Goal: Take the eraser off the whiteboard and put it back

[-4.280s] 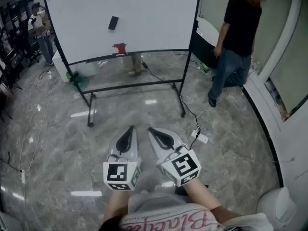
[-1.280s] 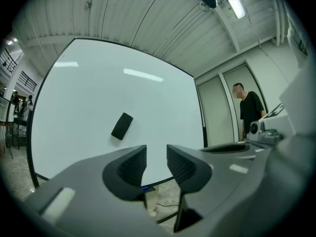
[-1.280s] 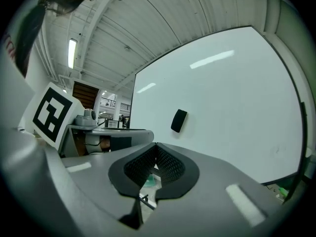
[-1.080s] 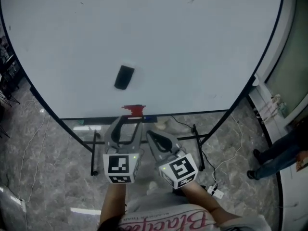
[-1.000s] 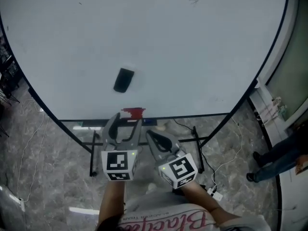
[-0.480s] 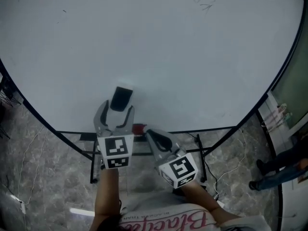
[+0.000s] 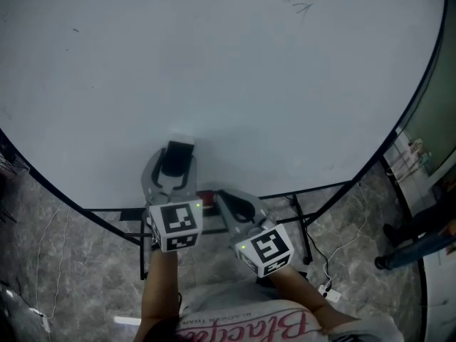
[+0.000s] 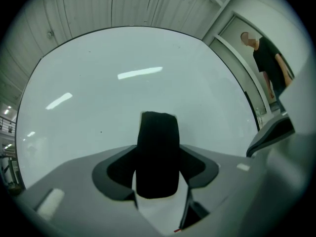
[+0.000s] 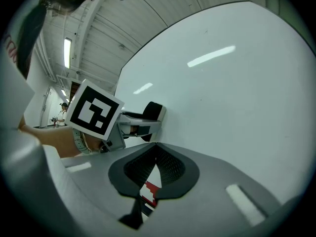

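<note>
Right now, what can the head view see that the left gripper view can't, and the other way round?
Only the head view shows the grey floor, the red thing low on the board's frame, and a scribble near the board's top. Only the left gripper view shows the top half of a person in a black shirt and the ribbed ceiling. Both show the whiteboard and the black eraser between the closing jaws of the left gripper.

Grey marble floor (image 7: 71, 262), white power strip (image 7: 330, 291), a bystander's legs (image 7: 420, 246) at right
</note>
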`<state>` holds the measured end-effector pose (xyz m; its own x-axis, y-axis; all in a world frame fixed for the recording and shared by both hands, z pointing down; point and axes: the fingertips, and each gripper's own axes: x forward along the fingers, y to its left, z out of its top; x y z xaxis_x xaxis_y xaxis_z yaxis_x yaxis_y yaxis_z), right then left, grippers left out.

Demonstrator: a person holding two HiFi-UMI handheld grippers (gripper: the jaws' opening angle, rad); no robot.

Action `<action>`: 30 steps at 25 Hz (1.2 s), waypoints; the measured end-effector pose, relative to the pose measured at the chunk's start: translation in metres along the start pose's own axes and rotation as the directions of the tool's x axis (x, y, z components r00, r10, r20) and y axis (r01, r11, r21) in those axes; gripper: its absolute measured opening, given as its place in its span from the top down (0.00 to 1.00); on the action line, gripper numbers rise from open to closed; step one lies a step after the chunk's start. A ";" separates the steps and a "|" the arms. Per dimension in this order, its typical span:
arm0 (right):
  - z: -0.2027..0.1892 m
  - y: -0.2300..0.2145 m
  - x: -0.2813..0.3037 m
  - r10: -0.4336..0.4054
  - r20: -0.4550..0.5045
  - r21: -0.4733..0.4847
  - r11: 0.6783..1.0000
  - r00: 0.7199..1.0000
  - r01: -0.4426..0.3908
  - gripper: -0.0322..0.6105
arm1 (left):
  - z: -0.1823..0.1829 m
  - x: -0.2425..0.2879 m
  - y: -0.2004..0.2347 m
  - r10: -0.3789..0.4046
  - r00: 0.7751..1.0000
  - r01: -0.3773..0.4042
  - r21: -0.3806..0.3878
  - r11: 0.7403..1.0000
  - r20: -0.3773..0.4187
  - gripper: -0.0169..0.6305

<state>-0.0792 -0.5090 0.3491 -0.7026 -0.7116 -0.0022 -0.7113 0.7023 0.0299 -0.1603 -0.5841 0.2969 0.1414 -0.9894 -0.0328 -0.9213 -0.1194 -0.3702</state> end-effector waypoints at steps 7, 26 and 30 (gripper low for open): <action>-0.008 0.010 -0.005 -0.016 -0.014 0.011 1.000 1.000 0.017 0.95 | -0.001 -0.011 -0.003 -0.020 1.000 0.020 -0.011 1.000 0.015 0.60; -0.017 0.043 -0.040 -0.024 -0.036 0.021 0.999 0.999 0.024 0.95 | -0.016 -0.111 -0.008 -0.071 0.991 0.102 -0.288 0.952 0.116 0.60; -0.014 0.047 -0.043 -0.026 -0.020 0.016 1.000 0.999 0.026 0.95 | -0.016 -0.126 -0.008 -0.061 0.989 0.101 -0.312 0.945 0.135 0.60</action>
<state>-0.0820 -0.4459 0.3641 -0.6833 -0.7299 0.0165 -0.7298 0.6835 0.0137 -0.1767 -0.4594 0.3192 0.2448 -0.9600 -0.1356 -0.9691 -0.2381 -0.0636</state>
